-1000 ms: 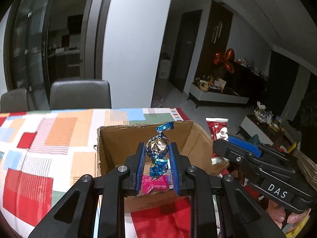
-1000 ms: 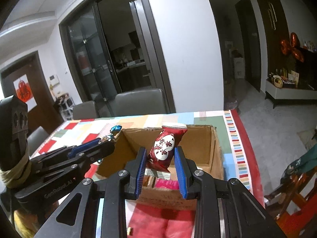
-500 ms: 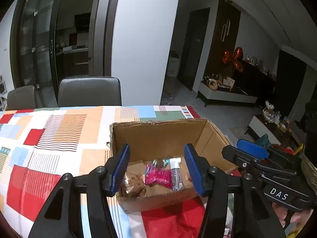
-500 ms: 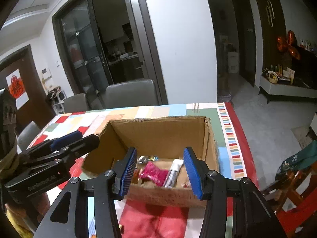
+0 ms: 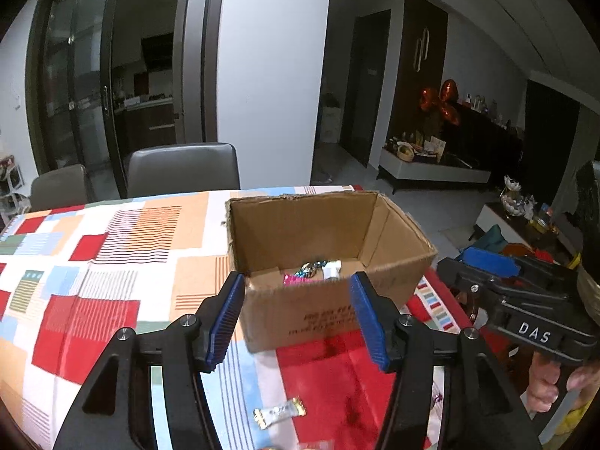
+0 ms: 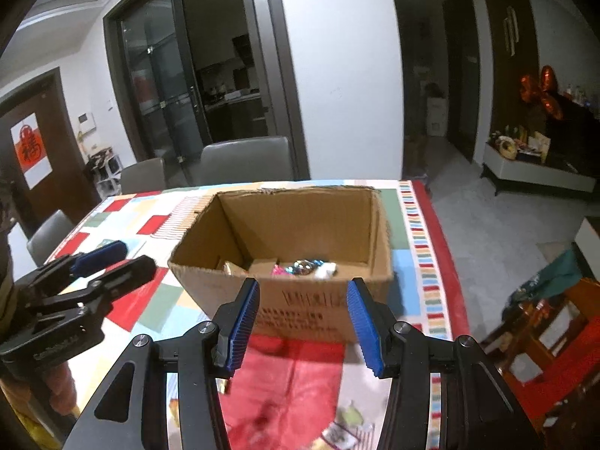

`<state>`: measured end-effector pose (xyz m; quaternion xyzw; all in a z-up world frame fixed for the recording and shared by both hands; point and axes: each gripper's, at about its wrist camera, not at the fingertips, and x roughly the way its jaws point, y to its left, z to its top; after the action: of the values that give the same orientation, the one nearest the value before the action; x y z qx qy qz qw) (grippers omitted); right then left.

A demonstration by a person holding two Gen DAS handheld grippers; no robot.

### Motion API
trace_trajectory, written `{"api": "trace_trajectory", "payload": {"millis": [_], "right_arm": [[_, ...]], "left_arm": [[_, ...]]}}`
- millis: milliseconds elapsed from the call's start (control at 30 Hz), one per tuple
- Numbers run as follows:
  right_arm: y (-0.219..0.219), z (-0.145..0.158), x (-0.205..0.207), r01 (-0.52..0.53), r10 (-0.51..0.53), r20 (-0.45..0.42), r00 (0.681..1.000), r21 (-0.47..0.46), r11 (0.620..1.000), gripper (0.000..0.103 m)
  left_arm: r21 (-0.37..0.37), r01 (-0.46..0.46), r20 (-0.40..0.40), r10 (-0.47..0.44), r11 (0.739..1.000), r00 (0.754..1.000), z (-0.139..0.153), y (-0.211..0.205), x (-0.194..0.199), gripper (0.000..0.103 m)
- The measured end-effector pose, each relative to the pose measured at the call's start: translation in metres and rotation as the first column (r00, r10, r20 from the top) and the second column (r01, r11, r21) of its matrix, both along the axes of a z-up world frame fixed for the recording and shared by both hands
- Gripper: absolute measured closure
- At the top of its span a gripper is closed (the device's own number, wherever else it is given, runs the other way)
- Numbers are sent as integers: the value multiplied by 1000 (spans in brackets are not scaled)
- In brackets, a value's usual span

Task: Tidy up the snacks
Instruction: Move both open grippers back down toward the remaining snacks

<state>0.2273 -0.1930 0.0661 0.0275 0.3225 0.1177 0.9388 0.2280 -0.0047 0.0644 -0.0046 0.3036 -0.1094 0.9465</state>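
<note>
Table [image 5: 123, 262]: covered by a patchwork cloth of red, orange, blue and white blocks, some striped; a multicoloured dashed border runs along its 3 o'clock edge.

Cardboard box [image 5: 318, 311]: open-topped, upright on the cloth near that edge. Inside, low against the near wall: a pink packet [image 5: 291, 280], a blue foil candy [image 6: 303, 266] and a white wrapper, touching one another.

Loose snacks: a white-and-gold wrapped piece [image 5: 279, 411] on the cloth at 6 o'clock of the box; others there are blurred.

Left gripper [image 5: 296, 322]: jaws spread wide, empty, short of the box's near wall.

Right gripper [image 6: 303, 328]: jaws likewise apart, holding nothing.

Room: two grey chairs [image 6: 245, 159] at 12 o'clock of the table; white pillar [image 5: 273, 75]; dark glass sliding doors [image 6: 168, 101]; red balloons [image 5: 442, 101] over a low sideboard at 2 o'clock.
</note>
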Motion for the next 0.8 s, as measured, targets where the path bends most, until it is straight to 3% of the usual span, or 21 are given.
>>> {"api": "trace_trajectory", "payload": {"millis": [367, 567, 800], "right_arm": [[1, -27, -63, 55, -51, 55, 997, -70, 996, 53], [1, -52, -82, 58, -57, 21, 998, -78, 995, 53], [-8, -85, -84, 77, -82, -88, 993, -57, 995, 53]], "left_arm": [[57, -37, 15, 36, 998, 999, -32, 11, -59, 44], [61, -45, -54, 48, 997, 997, -59, 13, -77, 43], [113, -75, -137, 90, 991, 987, -95, 14, -88, 38]]}}
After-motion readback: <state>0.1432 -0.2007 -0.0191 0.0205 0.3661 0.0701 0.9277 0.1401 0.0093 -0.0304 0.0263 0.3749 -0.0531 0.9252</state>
